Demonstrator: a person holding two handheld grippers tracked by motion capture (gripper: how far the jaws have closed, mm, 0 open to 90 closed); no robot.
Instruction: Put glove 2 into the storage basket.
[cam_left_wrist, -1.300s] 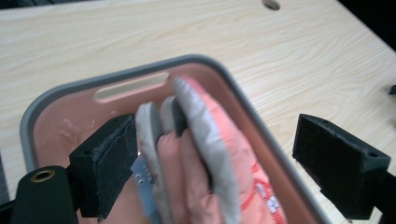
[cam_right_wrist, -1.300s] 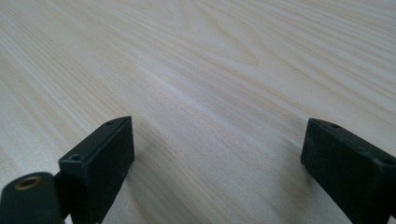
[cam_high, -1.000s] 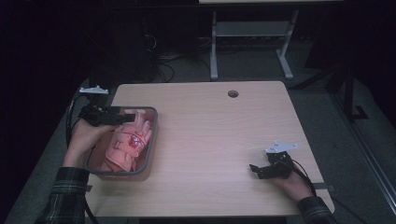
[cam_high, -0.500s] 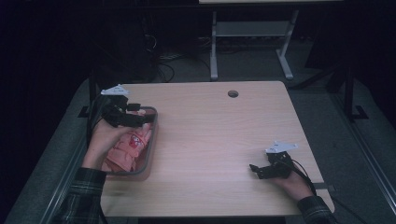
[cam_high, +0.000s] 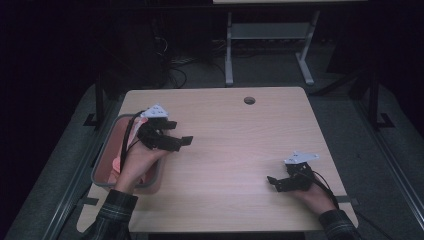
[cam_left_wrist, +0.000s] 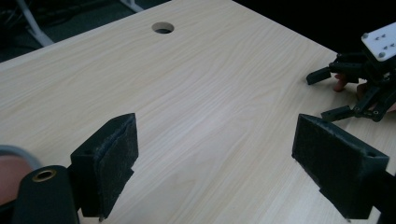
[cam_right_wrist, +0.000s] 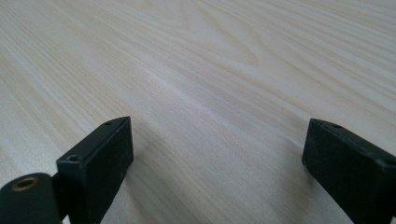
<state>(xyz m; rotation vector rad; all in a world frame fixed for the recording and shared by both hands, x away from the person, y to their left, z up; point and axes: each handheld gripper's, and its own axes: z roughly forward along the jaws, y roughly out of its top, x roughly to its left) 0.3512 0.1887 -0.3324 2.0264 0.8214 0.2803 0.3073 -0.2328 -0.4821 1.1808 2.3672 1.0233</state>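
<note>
Landmark: grey bin (cam_high: 102, 181) sitting on the table's (cam_high: 240, 150) left edge, as the high view shows it.

Left gripper (cam_high: 176, 143) is hovering just right of the bin's far right corner, over bare wood, jaws spread wide and carrying nothing. In the left gripper view its felt-faced black pads (cam_left_wrist: 109, 161) are framing empty tabletop; the bin's rim is just showing at the lower left corner.

Right gripper (cam_high: 276, 183) is sitting well right of the bin, near the table's front right, resting low on the wood. Jaws also standing wide apart and empty, only wood grain between them in the right gripper view.

Task thing: pink/red contents (cam_high: 112, 155) lying inside the bin, mostly hidden under the left hand (cam_high: 135, 162) and forearm. Too blurred to name. Judging from the colour and the uneven, draped look, I'm reading it as soft, light and limp, something like cloth or a bag; probably not fragile, probably bunching when pinched. Best hold is likely a raised fold near the top, pinching from above so the pads clear the bin wall.

Materials: bin looking like rigid plastic, rounded rectangular rim. Table is pale wood-grain laminate, smooth, with a round cable hole (cam_high: 249, 100) far right of the bin, by the back edge.
</note>
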